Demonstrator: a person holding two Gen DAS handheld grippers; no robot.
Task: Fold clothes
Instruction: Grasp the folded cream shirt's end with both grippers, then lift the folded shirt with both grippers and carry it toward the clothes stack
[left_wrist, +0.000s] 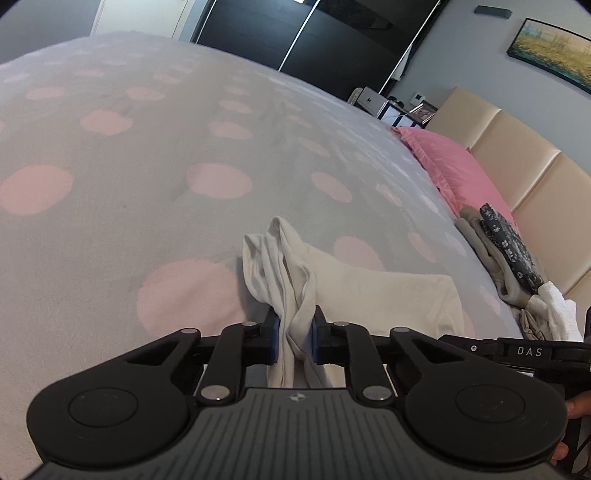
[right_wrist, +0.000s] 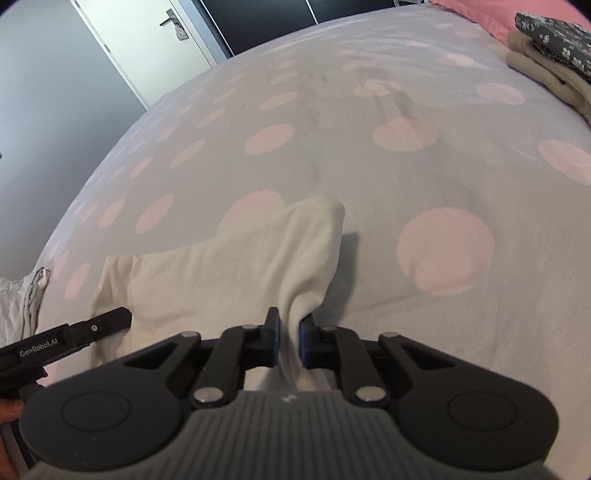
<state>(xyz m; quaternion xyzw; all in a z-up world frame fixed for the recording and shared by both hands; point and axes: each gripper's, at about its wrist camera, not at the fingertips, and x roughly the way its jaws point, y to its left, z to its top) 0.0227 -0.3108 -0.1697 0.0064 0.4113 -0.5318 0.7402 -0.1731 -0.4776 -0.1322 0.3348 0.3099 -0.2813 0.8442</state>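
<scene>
A cream-white garment (left_wrist: 384, 295) lies on the grey bedspread with pink dots (left_wrist: 147, 147). My left gripper (left_wrist: 295, 328) is shut on a bunched, twisted edge of it, and the cloth rises in folds past the blue pads. In the right wrist view the same garment (right_wrist: 221, 273) spreads to the left, and my right gripper (right_wrist: 290, 332) is shut on a raised corner of it. The other gripper's black body (right_wrist: 55, 343) shows at the left edge there, over the garment's far end.
A pile of clothes (left_wrist: 509, 251), beige and dark floral, sits by the pink pillow (left_wrist: 454, 170) and the beige headboard (left_wrist: 524, 155). More white cloth (left_wrist: 554, 314) lies near it. A crumpled grey-white piece (right_wrist: 22, 299) lies at the bed's edge. A door (right_wrist: 147, 40) stands beyond.
</scene>
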